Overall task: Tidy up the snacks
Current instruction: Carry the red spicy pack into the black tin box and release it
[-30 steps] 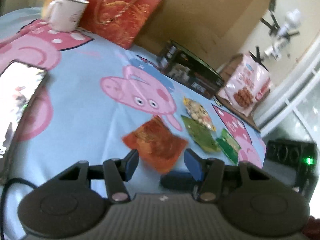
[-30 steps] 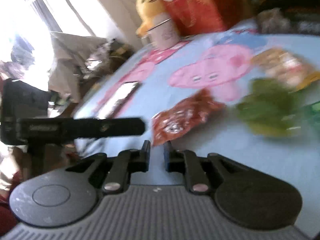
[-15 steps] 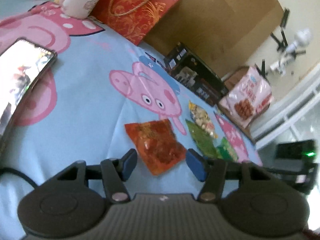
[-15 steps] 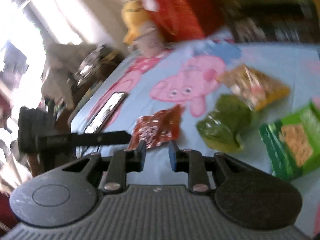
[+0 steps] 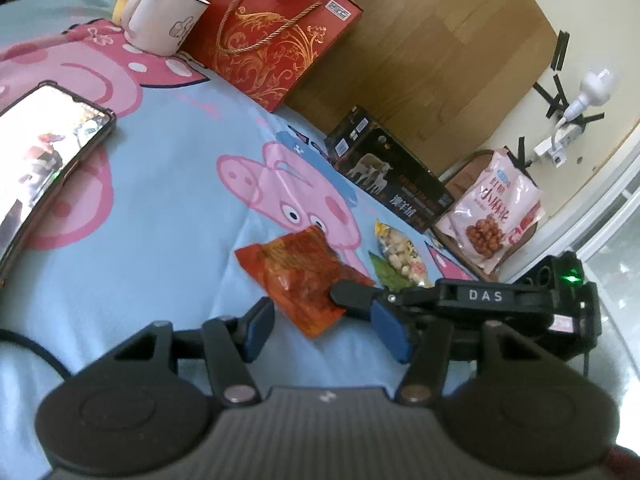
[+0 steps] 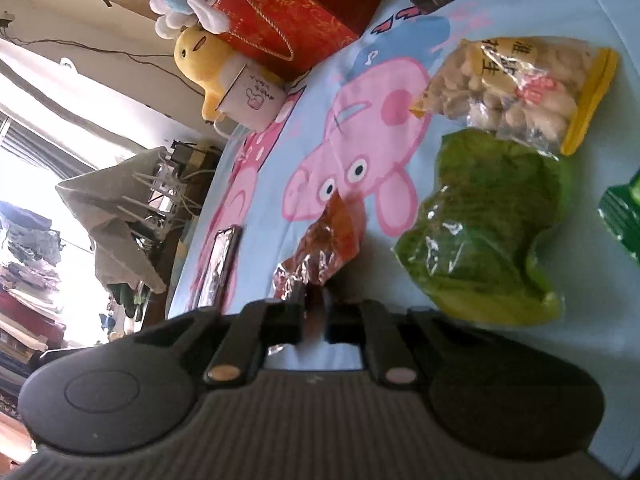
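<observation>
While our right gripper (image 6: 314, 312) had just been closing, its jaws came together on the near edge of the red snack packet (image 5: 304, 276), which lay flat on the blue cartoon-pig sheet (image 5: 172, 208). From the left wrist view, that gripper's dark fingers reached in from the right and pressed the packet's right-hand corner. Our left gripper (image 5: 326, 330) hung just short of the same packet with its blue pads (image 5: 390, 330) spread apart and nothing between them; its jaws had been opening a little. Beside the red packet lay a green packet (image 6: 484, 240), a clear bag of pale nuts (image 6: 516, 92) touching it, and the edge of another green pack (image 6: 624, 216). A phone (image 5: 44, 160) rested well to the left, and a white mug (image 5: 164, 24) stood by a red gift box (image 5: 272, 36).
</observation>
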The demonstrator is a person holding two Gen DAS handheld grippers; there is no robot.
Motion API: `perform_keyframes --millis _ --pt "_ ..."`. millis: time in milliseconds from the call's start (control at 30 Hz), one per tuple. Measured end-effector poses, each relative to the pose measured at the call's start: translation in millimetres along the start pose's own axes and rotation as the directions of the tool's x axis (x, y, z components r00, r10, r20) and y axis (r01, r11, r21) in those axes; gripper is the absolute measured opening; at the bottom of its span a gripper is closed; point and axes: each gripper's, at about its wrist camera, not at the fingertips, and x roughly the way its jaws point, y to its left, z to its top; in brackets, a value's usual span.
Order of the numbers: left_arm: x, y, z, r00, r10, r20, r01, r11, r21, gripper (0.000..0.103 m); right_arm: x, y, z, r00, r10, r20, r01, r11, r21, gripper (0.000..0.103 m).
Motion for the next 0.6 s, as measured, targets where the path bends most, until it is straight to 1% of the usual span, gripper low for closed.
perform_keyframes --millis 67,133,200,267,300,367,400,467,500,600 --pt "-2 3 0 1.000 -0.014 0.006 0.014 1.000 -0.017 0.063 3 -6 1 0.999 0.038 -0.015 -0.037 0.997 0.063 0.010" --pt "-5 5 -1 0.999 -0.040 0.018 0.041 0.998 -0.043 0.079 2 -16 -1 0.994 0.106 -0.024 -0.101 0.981 0.163 0.008" --pt "-8 8 -2 0.998 -0.051 0.037 0.053 0.996 -0.067 0.084 -2 -21 -5 0.985 0.170 -0.019 -0.161 0.960 0.231 0.008" --pt "-8 9 -2 0.997 -0.057 0.046 0.061 0.994 -0.087 0.082 -8 -22 -10 0.976 0.219 -0.016 -0.208 0.945 0.253 0.008" --pt "-8 10 -2 0.997 -0.064 0.048 0.069 0.993 -0.099 0.079 -11 -20 -12 0.973 0.229 -0.017 -0.218 0.943 0.251 0.008" --pt "-6 10 -1 0.995 -0.085 0.044 0.090 0.988 -0.124 0.061 -17 -17 -15 0.974 0.227 -0.025 -0.215 0.950 0.225 0.008" --pt "-4 9 0 0.994 -0.098 0.039 0.102 0.986 -0.130 0.043 -18 -15 -16 0.973 0.229 -0.025 -0.219 0.951 0.218 0.008" --pt "0 4 2 0.994 -0.106 0.041 0.110 0.985 -0.132 0.035 -25 -14 -15 0.974 0.228 -0.008 -0.221 0.953 0.205 0.008" --pt "2 -2 4 0.995 -0.094 0.043 0.098 0.988 -0.115 0.028 -30 -16 -14 0.972 0.234 0.004 -0.230 0.953 0.199 0.008" --pt "10 -21 15 0.993 -0.109 0.038 0.112 0.992 -0.060 0.027 -46 -13 -4 0.970 0.235 0.056 -0.242 0.956 0.165 0.008"
